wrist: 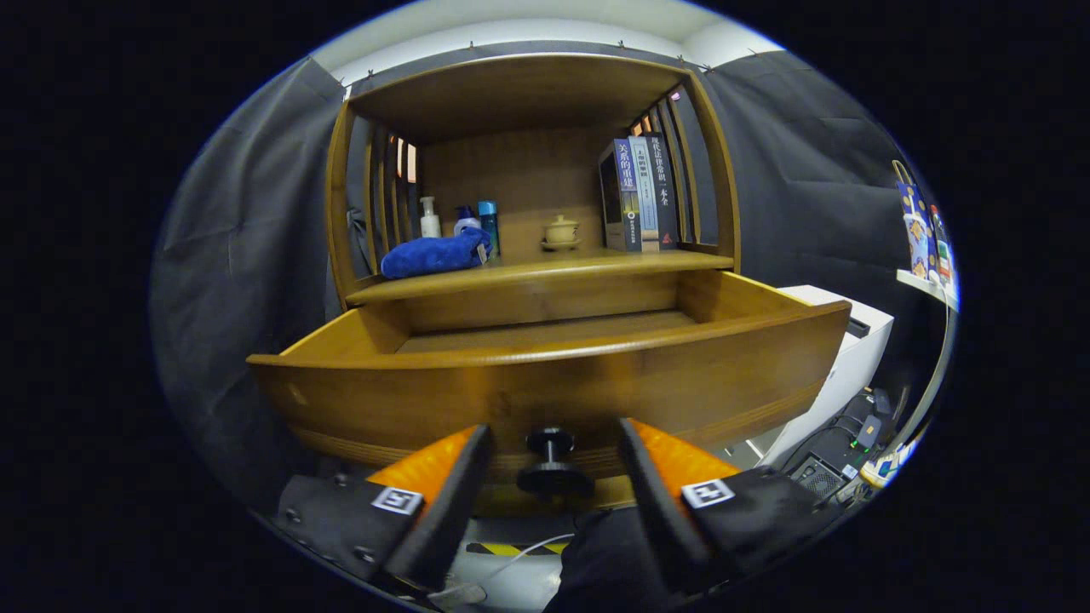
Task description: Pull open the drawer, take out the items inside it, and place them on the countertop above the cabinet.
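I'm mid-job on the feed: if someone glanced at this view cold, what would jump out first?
The pulled-open wooden drawer dominates, its front just ahead of the gripper; its dark knob sits between the open jaws, untouched on either side. The visible strip of drawer floor looks bare. Above, on the countertop, a blue towel lies left by some bottles, with a small cup in the middle and upright books to the right.
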`<state>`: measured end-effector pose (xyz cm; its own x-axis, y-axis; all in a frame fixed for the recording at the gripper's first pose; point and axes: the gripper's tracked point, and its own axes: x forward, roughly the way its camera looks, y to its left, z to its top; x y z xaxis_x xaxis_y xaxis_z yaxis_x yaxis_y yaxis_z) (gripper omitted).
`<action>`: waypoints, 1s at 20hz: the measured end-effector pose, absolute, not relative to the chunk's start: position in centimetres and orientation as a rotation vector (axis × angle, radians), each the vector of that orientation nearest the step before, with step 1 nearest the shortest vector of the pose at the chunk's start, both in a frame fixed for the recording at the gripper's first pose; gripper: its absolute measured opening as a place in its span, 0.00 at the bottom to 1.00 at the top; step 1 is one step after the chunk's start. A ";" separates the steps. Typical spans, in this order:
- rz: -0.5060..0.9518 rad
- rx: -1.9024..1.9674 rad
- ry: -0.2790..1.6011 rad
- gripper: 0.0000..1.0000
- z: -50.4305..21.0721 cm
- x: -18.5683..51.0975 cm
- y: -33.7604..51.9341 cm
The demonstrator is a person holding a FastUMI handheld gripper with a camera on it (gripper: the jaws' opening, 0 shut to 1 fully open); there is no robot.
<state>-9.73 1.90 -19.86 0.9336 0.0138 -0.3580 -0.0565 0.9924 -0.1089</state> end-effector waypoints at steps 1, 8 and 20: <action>0.039 -0.115 0.350 0.89 -19.0 -9.6 2.1; 0.059 -0.094 0.295 0.98 -13.8 -8.3 3.6; 0.120 -0.129 0.341 0.98 -10.4 -0.5 6.7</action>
